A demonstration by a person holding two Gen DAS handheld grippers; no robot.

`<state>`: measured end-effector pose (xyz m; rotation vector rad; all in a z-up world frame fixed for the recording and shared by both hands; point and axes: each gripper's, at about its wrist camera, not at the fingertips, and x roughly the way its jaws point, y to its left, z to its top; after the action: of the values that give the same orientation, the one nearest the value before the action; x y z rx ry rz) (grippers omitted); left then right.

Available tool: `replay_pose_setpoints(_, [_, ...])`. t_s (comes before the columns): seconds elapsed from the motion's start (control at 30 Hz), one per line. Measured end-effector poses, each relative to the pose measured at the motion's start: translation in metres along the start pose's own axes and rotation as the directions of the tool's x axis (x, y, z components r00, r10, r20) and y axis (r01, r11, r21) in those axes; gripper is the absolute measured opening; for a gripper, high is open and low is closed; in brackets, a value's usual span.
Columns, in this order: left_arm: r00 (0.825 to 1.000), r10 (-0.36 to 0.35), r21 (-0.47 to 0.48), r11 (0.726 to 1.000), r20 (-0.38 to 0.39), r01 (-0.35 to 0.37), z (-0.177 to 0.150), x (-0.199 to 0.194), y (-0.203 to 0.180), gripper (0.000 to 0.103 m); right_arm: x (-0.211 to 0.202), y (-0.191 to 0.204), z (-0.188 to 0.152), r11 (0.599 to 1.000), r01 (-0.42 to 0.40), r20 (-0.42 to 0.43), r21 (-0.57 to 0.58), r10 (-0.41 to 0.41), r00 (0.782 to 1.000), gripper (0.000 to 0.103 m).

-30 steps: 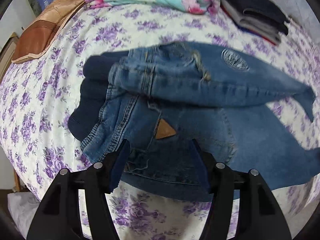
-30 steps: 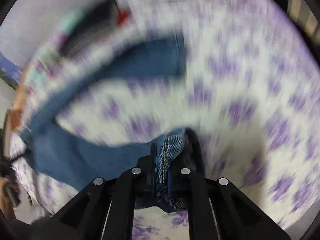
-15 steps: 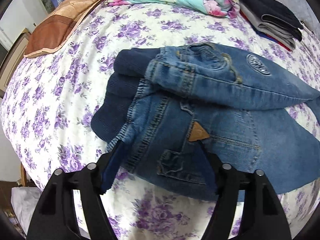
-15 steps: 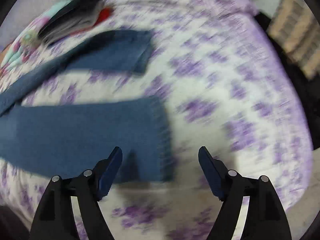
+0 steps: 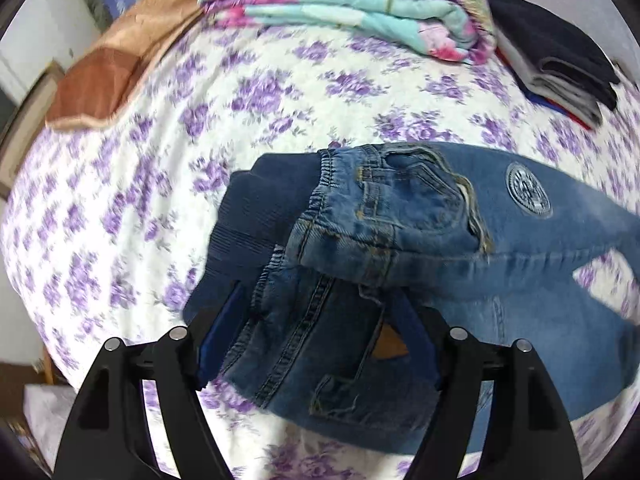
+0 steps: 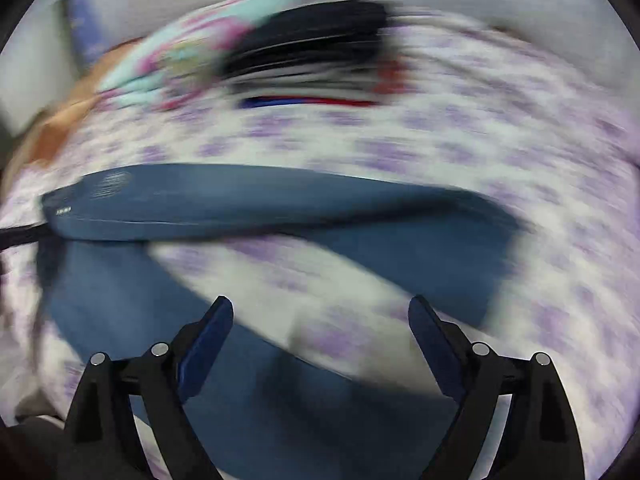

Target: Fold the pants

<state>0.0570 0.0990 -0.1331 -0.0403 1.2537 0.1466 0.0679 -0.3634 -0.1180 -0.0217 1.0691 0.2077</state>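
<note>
A: Where are the jeans (image 5: pixel 400 248) found?

B: They are spread on the bed (image 5: pixel 168 184), on its purple-flowered sheet. The waistband end is bunched near the left tool (image 5: pixel 320 336), with one leg laid across the other. A round emblem (image 5: pixel 528 194) is seen on the upper leg and a tan triangular patch (image 5: pixel 390 344) on the lower part, close to the tool.

A: How is the left tool set?

B: Its jaws are apart and opening. The waist area of the jeans is seen between them, but no pinch on the cloth can be made out; the pads appear to stand clear of it.

A: And the right tool (image 6: pixel 320 336)?

B: Its jaws are wide apart and opening, with nothing clamped. Denim and flowered sheet are seen below the gap. That view is heavily blurred, so the legs (image 6: pixel 280 204) are only roughly traced, stretched across the bed.

A: What else is lying on the bed?

B: Beyond the jeans, a folded floral blanket (image 5: pixel 360 4), a stack of dark folded clothes (image 5: pixel 560 64) beside it, and a brown cushion (image 5: pixel 104 88) are seen.
</note>
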Motion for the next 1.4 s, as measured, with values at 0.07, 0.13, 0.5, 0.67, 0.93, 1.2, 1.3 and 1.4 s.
replay_pose_setpoints(0.07, [1.000,-0.023,-0.031,0.999,-0.020,0.022,0.006,0.006,0.000,0.071,0.037,0.042,0.019,0.998,-0.045,-0.031,-0.035,0.044,0.999,0.088])
replay_pose_setpoints(0.13, [0.997,-0.063,-0.061,0.996,-0.038,0.061,0.014,0.010,-0.001,0.058,0.067,0.050,0.035,0.993,-0.120,-0.087,-0.011,0.119,0.989,0.088])
replay_pose_setpoints(0.5, [0.966,0.094,-0.406,0.914,0.241,0.013,0.128,-0.038,0.041,0.089,0.037,0.017,0.159,0.983,-0.006,0.159,0.184,-0.024,0.987,0.088])
replay_pose_setpoints(0.67, [0.982,0.059,-0.170,0.985,0.180,-0.028,0.097,-0.020,0.013,0.089,0.006,-0.027,0.100,0.953,0.303,0.112,0.013,-0.302,0.947,0.093])
replay_pose_setpoints(0.93, [0.976,0.197,0.134,0.969,0.093,-0.209,0.012,0.026,-0.033,0.089,0.048,-0.125,0.013,0.894,0.337,-0.128,0.294,-0.312,0.941,0.073])
replay_pose_setpoints(1.2, [0.967,0.212,0.110,0.967,0.144,-0.229,0.017,0.002,-0.026,0.090,-0.034,-0.139,0.021,0.932,0.095,0.035,0.350,-0.114,0.993,0.009])
replay_pose_setpoints(1.3, [0.963,0.219,0.113,0.965,0.158,-0.238,0.030,-0.005,-0.023,0.090,-0.037,-0.159,0.015,0.915,0.134,-0.011,0.381,-0.141,0.990,0.031])
replay_pose_setpoints(1.4, [0.946,0.255,0.123,0.951,0.197,-0.282,0.050,-0.004,-0.025,0.090,0.009,-0.173,0.008,0.786,0.557,-0.277,0.267,-0.491,0.826,0.073])
